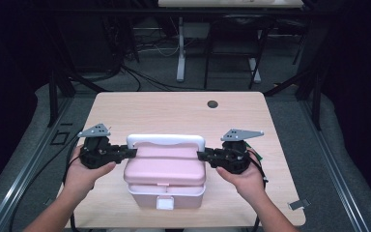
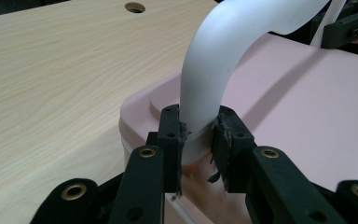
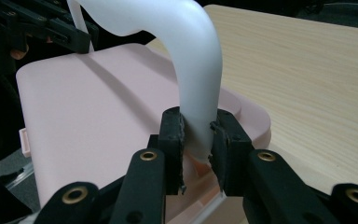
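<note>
A pink lidded box [image 1: 165, 173] with a white latch at its front stands near the table's front edge. Its white handle [image 1: 166, 140] is raised upright across the lid. My left gripper [image 1: 130, 152] is shut on the handle's left leg [image 2: 200, 107], low down near the pivot. My right gripper [image 1: 202, 155] is shut on the handle's right leg [image 3: 200, 112] in the same way. In each gripper view the worn black pads [image 2: 171, 135] [image 3: 172, 140] press on the white leg from both sides, with the pink lid [image 2: 298, 116] [image 3: 93, 116] beyond. A hand holds each gripper.
The light wooden table [image 1: 174, 113] has a round cable hole [image 1: 212, 104] at the back. A small metal clip [image 1: 297, 205] lies by the front right corner. Table legs and cables stand on the grey floor beyond the far edge.
</note>
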